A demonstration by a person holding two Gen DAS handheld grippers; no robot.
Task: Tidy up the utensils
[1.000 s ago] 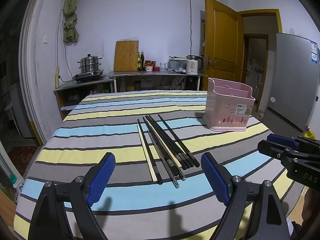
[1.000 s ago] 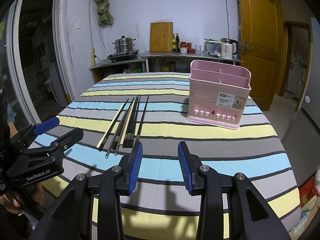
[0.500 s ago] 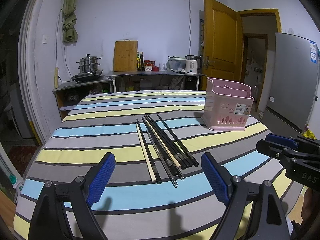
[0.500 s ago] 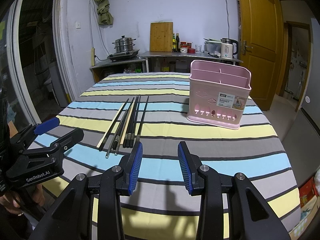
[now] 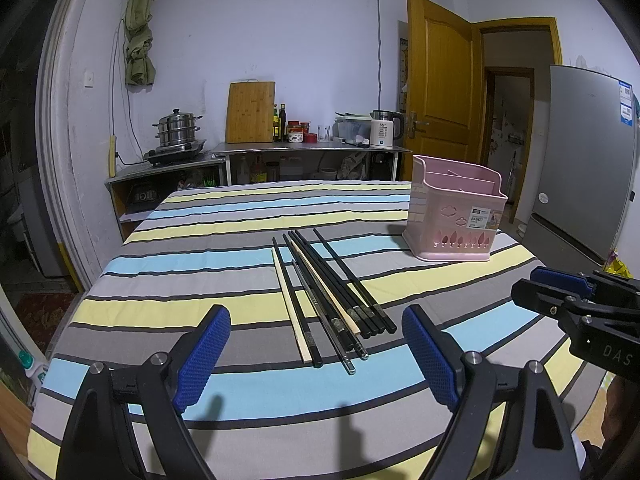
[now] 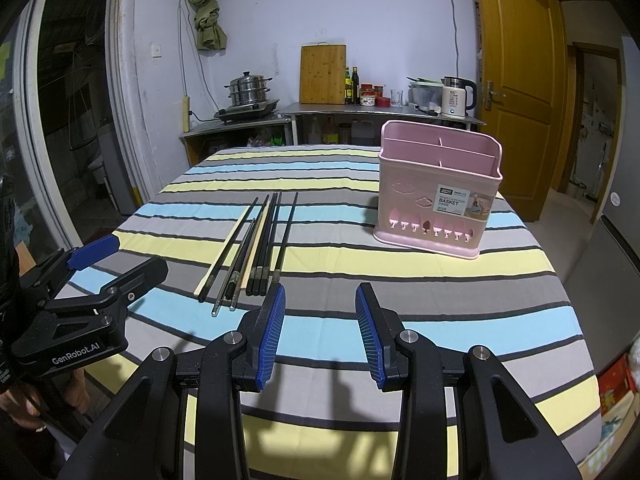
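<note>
Several chopsticks [image 5: 326,294], black, pale wood and metal, lie side by side on the striped tablecloth [image 5: 200,308]; they also show in the right wrist view [image 6: 256,248]. A pink divided utensil basket [image 5: 456,216] stands upright to their right, also in the right wrist view [image 6: 438,188]. My left gripper [image 5: 316,356] is wide open and empty, above the cloth just short of the chopsticks' near ends. My right gripper [image 6: 320,334] is partly open and empty, near the table's front, right of the chopstick ends.
A counter [image 5: 304,148] behind the table holds a steamer pot [image 5: 176,128], a cutting board [image 5: 250,112], bottles and a kettle [image 5: 384,128]. A wooden door [image 5: 440,100] and a fridge [image 5: 584,176] stand at the right.
</note>
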